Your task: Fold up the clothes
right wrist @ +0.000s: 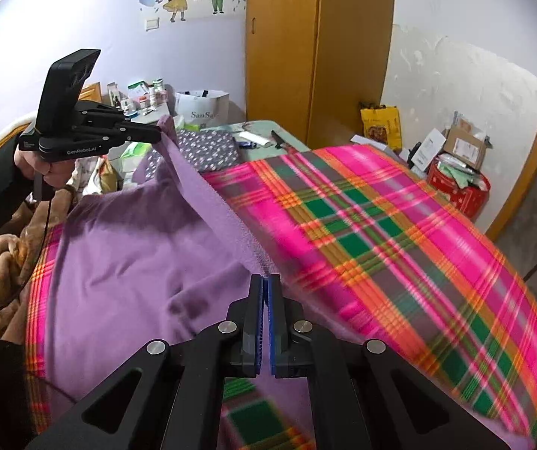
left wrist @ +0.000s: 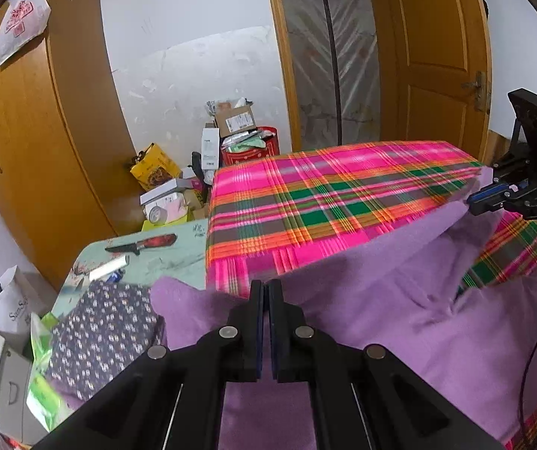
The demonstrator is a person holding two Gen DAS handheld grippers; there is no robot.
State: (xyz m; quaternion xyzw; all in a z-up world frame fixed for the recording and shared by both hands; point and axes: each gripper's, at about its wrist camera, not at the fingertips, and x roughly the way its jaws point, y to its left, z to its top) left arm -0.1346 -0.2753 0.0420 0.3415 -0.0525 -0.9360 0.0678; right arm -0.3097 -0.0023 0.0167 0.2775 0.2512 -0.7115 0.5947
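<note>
A purple garment (left wrist: 399, 300) (right wrist: 129, 255) lies on a bed covered with a pink, green and orange plaid sheet (left wrist: 324, 202) (right wrist: 381, 243). My left gripper (left wrist: 266, 285) (right wrist: 160, 135) is shut on one end of the garment's raised edge. My right gripper (right wrist: 265, 279) (left wrist: 471, 198) is shut on the other end of that edge. The edge runs taut between the two grippers, lifted off the sheet, while the body of the garment hangs back onto the bed. A hand and dark sleeve (right wrist: 39, 170) hold the left gripper's handle.
A floral-print folded cloth (left wrist: 99, 330) (right wrist: 208, 148) lies beside the bed, next to a green table (left wrist: 163, 258) bearing a knife (left wrist: 144, 243). Boxes, a yellow bag (left wrist: 156, 167) and a red bin (right wrist: 459, 187) crowd the floor by the wooden wardrobe (left wrist: 43, 142). A brown blanket (right wrist: 2, 270) lies at the left.
</note>
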